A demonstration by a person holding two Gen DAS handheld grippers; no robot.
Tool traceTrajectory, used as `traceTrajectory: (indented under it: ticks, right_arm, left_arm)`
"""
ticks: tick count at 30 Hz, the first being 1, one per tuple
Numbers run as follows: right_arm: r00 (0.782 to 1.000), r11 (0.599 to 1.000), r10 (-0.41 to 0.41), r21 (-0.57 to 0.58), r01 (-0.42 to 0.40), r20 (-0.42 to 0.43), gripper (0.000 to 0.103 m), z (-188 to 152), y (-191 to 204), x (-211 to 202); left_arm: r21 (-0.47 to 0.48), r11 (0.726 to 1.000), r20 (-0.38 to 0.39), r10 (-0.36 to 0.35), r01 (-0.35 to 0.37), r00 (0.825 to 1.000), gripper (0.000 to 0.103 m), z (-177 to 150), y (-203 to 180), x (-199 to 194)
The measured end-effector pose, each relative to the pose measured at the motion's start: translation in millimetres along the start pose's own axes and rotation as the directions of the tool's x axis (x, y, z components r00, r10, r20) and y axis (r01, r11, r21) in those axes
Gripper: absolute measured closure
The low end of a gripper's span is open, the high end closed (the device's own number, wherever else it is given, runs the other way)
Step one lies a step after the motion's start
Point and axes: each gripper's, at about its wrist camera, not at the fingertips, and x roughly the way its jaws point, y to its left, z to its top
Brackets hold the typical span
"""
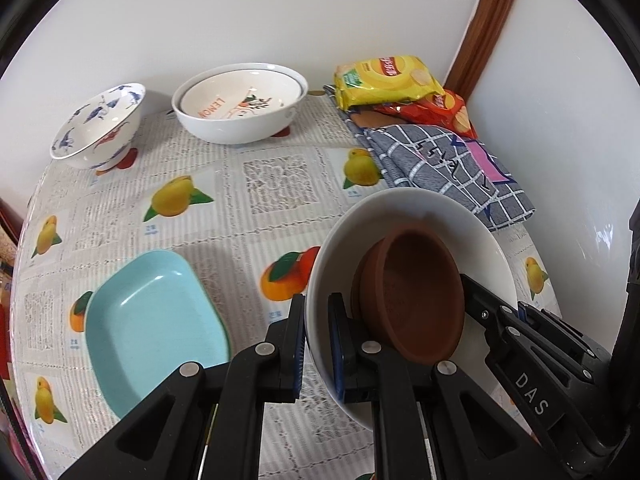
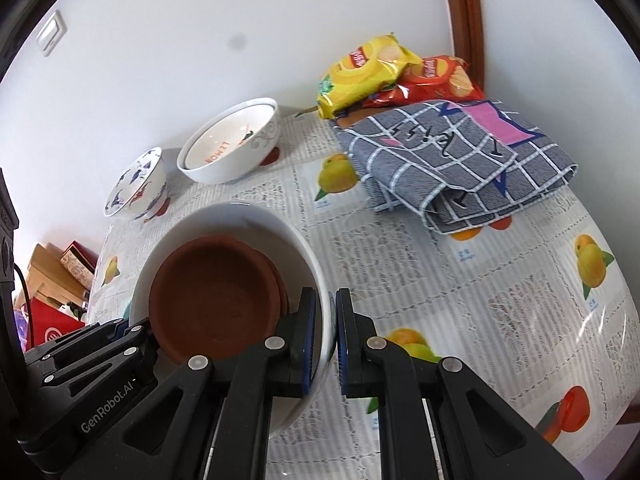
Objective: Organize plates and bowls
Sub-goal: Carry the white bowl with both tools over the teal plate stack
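Two claws pinch opposite rims of a white bowl [image 1: 404,216], the left claw [image 1: 316,344] on its left wall and the right claw [image 2: 328,340] on its right wall. A brown dish [image 1: 416,292] sits tilted inside the bowl. A light blue dish [image 1: 152,320] rests on the fruit-patterned surface [image 1: 256,200] nearby

Fruit-print table [image 1: 256,184], teal dish [image 1: 152,320], patterned bowl [image 1: 100,126], nested bowls [image 1: 240,104] (lemon-lettered), checked cloth [image 1: 448,164]

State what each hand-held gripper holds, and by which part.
Both grip the white bowl by its rim on opposite sides: left hand-held gripper, right hand-held gripper. Brown dishes sit inside.
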Motion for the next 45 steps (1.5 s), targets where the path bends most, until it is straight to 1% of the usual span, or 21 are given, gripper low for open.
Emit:
traceTrajectory:
  ticks: [10,25,45]
  right_arm:
    - [1.0,0.999,0.024,-0.04,-0.024,0.003,0.093,0,31,2]
    - [0.999,0.995,0.051,-0.085,-0.052,-0.01,0.093,-9,74,7]
    - [0.995,0.985,0.087,-0.143,-0.094,-0.048,0.093,-27,121,25]
  left_arm:
    - [-0.033,0.999,0.021,0.026,-0.025,0.999,0.092,0,29,-15]
    - [-0.082,0.995,0.033,0.05,-0.047,0.998,0.092,-12,70,-32]
    - [-0.153,0.985,0.02,0.084,-0.08,0.996,0.092,-29,123,-36]
